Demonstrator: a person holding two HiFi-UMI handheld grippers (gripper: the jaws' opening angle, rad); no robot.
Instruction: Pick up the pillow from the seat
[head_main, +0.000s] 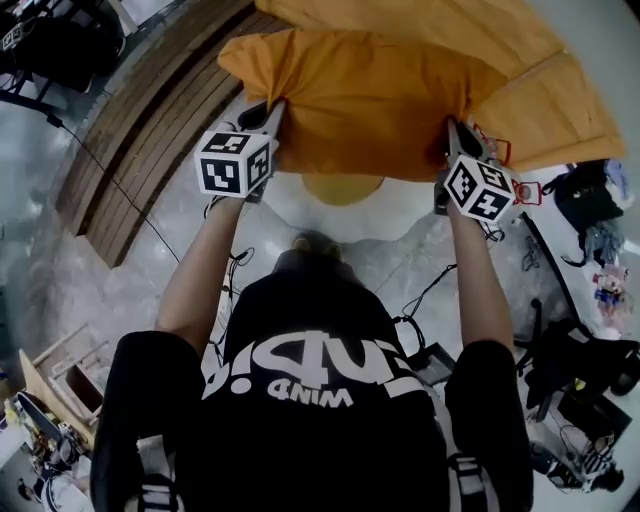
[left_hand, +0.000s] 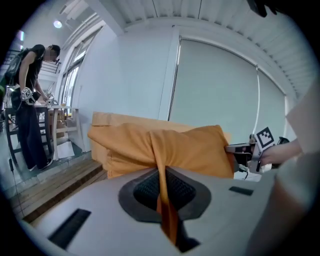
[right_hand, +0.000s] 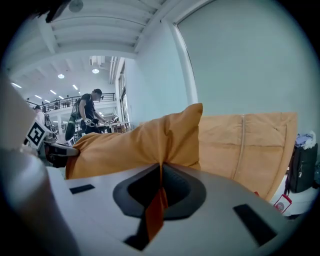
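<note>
An orange pillow (head_main: 365, 100) hangs in the air in front of me, held at both near corners. My left gripper (head_main: 272, 118) is shut on its left edge, and a fold of the orange cloth (left_hand: 162, 200) runs down between the closed jaws. My right gripper (head_main: 452, 135) is shut on the right edge, with the cloth (right_hand: 159, 197) pinched the same way. In the left gripper view the pillow (left_hand: 165, 147) spans across to the right gripper (left_hand: 235, 148). In the right gripper view the pillow (right_hand: 135, 145) reaches to the left gripper (right_hand: 70, 150).
An orange seat cushion (head_main: 540, 100) lies behind the pillow and shows again as the seat cushion (right_hand: 250, 145) on the right. A wooden plank platform (head_main: 150, 130) runs at the left. Bags and cables (head_main: 585, 300) lie at the right. A person (left_hand: 27, 100) stands far off.
</note>
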